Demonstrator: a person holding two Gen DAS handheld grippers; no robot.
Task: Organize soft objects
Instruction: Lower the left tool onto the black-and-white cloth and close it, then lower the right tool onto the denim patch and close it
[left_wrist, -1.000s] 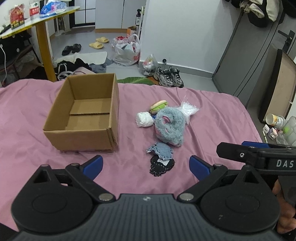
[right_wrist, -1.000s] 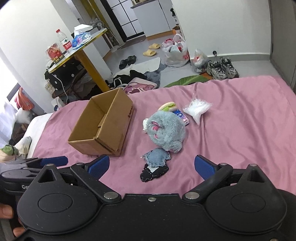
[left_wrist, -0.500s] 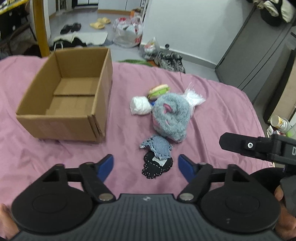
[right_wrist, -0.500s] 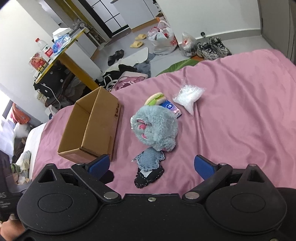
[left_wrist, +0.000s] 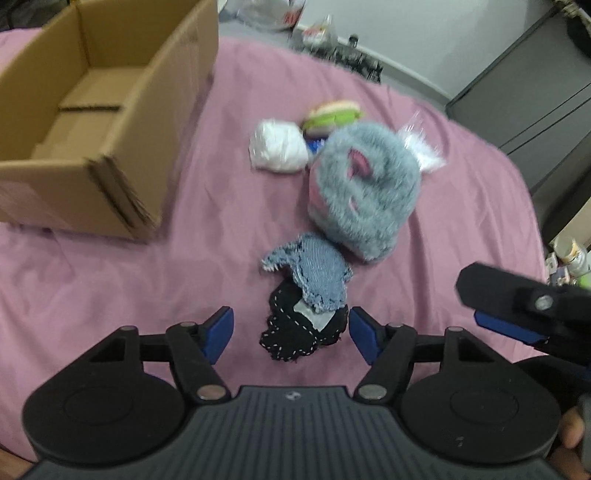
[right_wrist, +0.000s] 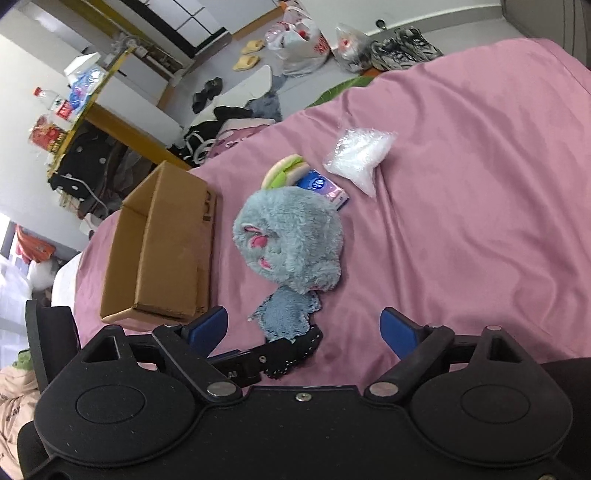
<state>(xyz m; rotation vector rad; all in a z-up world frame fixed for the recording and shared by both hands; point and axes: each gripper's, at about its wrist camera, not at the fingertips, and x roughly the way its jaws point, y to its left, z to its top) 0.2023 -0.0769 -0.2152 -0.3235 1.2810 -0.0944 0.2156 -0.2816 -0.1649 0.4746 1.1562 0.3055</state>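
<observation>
On the pink bed lie a black stitched cloth piece (left_wrist: 301, 336) with a blue denim patch (left_wrist: 317, 275) overlapping its far edge, a grey fluffy plush (left_wrist: 364, 192), a white soft bundle (left_wrist: 279, 146), a green-and-tan burger toy (left_wrist: 332, 112) and a clear bag of white stuffing (right_wrist: 360, 157). My left gripper (left_wrist: 290, 332) is open, its blue pads on either side of the black cloth. My right gripper (right_wrist: 304, 328) is open and empty, above the denim patch (right_wrist: 286, 315). An open cardboard box (left_wrist: 99, 110) stands to the left.
A blue tissue pack (right_wrist: 323, 186) lies by the plush (right_wrist: 291, 242). The right gripper's finger (left_wrist: 517, 302) shows at the right of the left wrist view. Beyond the bed are shoes (right_wrist: 404, 51), bags, clothes and a yellow table (right_wrist: 107, 114).
My left gripper has moved forward and down to the black cloth, and its jaws have narrowed. My right gripper has also come closer over the denim patch.
</observation>
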